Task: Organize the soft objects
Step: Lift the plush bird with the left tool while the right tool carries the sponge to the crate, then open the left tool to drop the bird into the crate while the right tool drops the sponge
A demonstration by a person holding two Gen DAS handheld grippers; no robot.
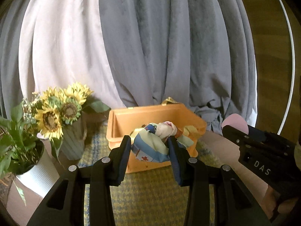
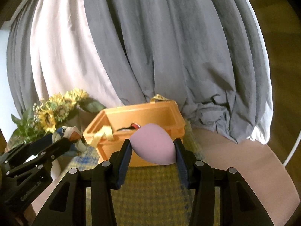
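Note:
My left gripper [image 1: 149, 141] is shut on a bundled soft cloth toy [image 1: 154, 143], blue, cream and pink with a small red cross patch, held up in front of the orange bin [image 1: 120, 120]. In the right wrist view, my right gripper [image 2: 153, 146] is shut on a pink egg-shaped sponge [image 2: 152, 145], also raised before the orange bin [image 2: 169, 111]. The bin stands open on a yellow checked mat [image 2: 150, 186] and holds a yellow ribbon [image 2: 102, 134] and a dark item. The left gripper with its toy [image 2: 65, 133] shows at the left; the right gripper's body [image 1: 263, 150] shows at the right.
Sunflowers in a ribbed grey vase [image 1: 73, 143] and a leafy plant in a white pot [image 1: 35, 175] stand left of the bin. Grey and white curtains [image 1: 169, 47] hang close behind it. A tan tabletop [image 2: 235, 162] stretches to the right, with a white curved rim [image 2: 293, 150] beyond.

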